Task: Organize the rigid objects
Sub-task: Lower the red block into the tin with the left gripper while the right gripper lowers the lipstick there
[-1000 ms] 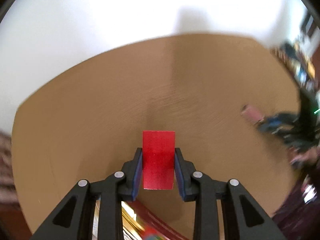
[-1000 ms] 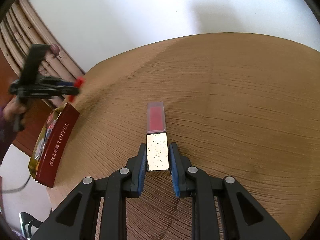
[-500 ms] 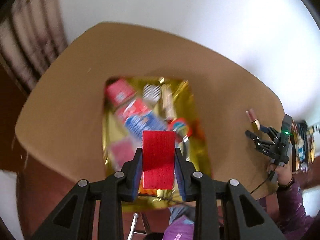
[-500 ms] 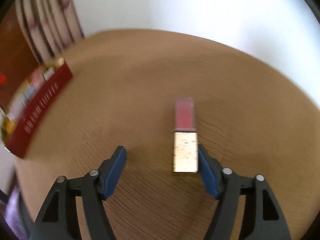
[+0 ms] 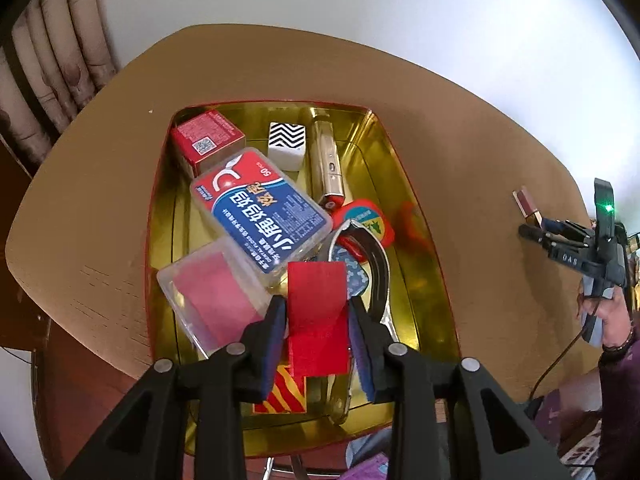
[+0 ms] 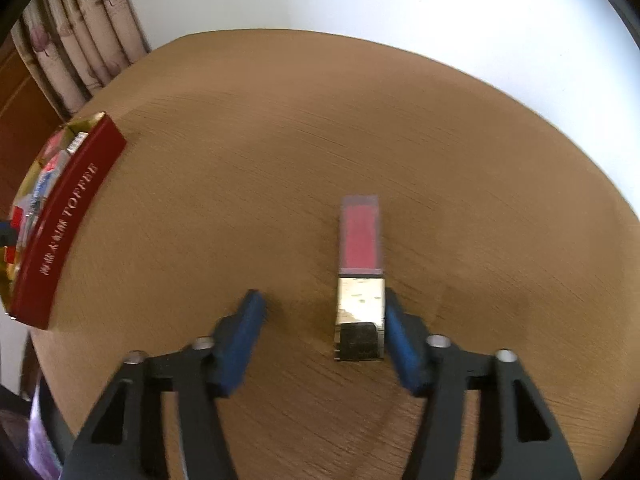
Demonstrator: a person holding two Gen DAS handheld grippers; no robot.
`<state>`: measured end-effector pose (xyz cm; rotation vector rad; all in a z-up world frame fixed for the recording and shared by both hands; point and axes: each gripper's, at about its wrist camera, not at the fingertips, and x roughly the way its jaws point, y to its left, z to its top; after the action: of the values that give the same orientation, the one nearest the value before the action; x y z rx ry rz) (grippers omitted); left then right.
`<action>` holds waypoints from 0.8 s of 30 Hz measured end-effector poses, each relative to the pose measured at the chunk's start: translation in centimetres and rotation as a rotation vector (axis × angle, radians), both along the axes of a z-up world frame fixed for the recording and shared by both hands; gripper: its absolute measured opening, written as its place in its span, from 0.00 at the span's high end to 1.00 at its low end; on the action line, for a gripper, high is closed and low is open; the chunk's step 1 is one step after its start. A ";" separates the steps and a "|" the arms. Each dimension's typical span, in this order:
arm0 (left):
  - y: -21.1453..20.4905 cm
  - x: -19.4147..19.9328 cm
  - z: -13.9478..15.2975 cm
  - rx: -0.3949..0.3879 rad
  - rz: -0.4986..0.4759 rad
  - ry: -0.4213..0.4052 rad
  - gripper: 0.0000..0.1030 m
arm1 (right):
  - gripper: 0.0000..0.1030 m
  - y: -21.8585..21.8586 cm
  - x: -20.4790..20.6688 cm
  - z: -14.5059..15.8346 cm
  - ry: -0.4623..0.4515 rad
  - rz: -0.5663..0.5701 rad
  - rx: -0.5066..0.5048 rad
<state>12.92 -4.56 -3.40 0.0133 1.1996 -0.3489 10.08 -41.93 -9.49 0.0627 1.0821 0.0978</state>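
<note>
At the far left hangs a pale patterned curtain (image 5: 52, 60), behind the rounded brown wooden table (image 5: 280, 64). On the table's left part stands a rectangular tin with a gold inside and red outer walls (image 5: 400, 168); from the right wrist view its red side (image 6: 68, 216) reads TOFFEE.

From left to right the tin holds:
- a clear plastic case with a pink insert (image 5: 216, 300), near left
- a small red carton (image 5: 206, 142), far left
- a clear box with a red and blue label (image 5: 260, 216), lying across the middle
- a white cube with black zigzags (image 5: 286, 144)
- a long gold bar-shaped object (image 5: 328, 160)
- a round red and blue piece (image 5: 368, 216), towards the right wall

The left gripper (image 5: 318, 320) hangs over the near half of the tin. Its jaws have just been opening, and a flat red rectangular block (image 5: 316, 312) stands between the blue pads, which now sit just beside its edges with a thin gap rather than pressing on it.

Well to the right of the tin, a square lipstick tube with a pink clear end and a gold cap (image 6: 360, 264) lies flat on the bare wood. The right gripper (image 6: 320, 304), held in a hand (image 5: 608, 316), straddles the cap. Its jaws have just been closing but stand wide. The right pad touches the cap and the left pad is well apart from it, so nothing is gripped.
</note>
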 end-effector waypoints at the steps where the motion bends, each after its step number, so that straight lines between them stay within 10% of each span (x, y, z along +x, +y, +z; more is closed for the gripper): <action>1: 0.0 -0.2 0.0 0.000 0.005 -0.002 0.63 | 0.81 -0.6 -0.2 0.0 -0.003 -0.015 0.012; 12: 3.6 -3.3 2.8 -0.068 0.152 -0.132 0.48 | 0.82 -0.5 -1.5 0.4 0.005 -0.027 0.122; 18: 8.8 -6.5 3.2 -0.188 0.343 -0.163 0.48 | 0.82 -0.7 -2.0 0.2 0.034 -0.079 0.350; 24: 11.2 -9.2 1.9 -0.144 0.425 -0.202 0.48 | 0.82 0.7 -2.6 1.6 0.037 -0.102 0.618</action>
<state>3.70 6.59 -1.47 -0.3203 0.9455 -0.0566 7.44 -41.20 -7.89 0.6761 1.0513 0.3377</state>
